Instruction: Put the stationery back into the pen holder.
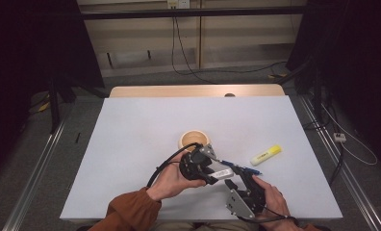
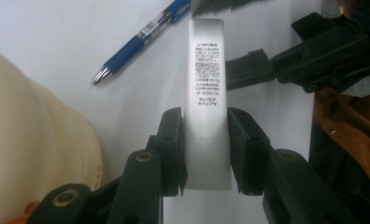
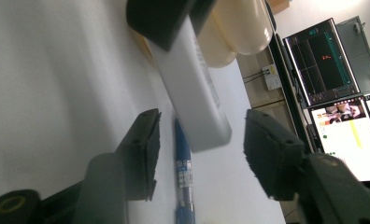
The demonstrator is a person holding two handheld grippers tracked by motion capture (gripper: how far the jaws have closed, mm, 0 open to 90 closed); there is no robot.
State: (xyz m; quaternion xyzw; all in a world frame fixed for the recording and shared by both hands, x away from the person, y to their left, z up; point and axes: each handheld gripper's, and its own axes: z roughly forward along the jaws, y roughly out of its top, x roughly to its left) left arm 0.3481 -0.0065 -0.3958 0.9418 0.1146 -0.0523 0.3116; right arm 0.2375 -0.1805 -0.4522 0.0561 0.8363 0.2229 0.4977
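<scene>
- Left gripper (image 2: 205, 154) pinches a white tube (image 2: 206, 93), its fingers (image 2: 171, 149) pressed on both flat sides near one end; it hangs just over the desk (image 1: 131, 144), in front of the wooden bowl (image 1: 194, 139).
- Right gripper (image 3: 199, 158) has its fingers (image 3: 143, 149) spread either side of the tube's free end, not touching it; nothing is gripped there.
- My read: the tube looks light, stiff and smooth, so it could slip or twist. Best taken across the flat sides, close to the end, squarely.
- A printed block of small Japanese text runs down the tube; I cannot read it reliably, and I see no brand name.
- A blue pen (image 2: 136, 44) lies on the desk just beneath the tube; a yellow highlighter (image 1: 266, 155) rests off to the right, well apart.
</scene>
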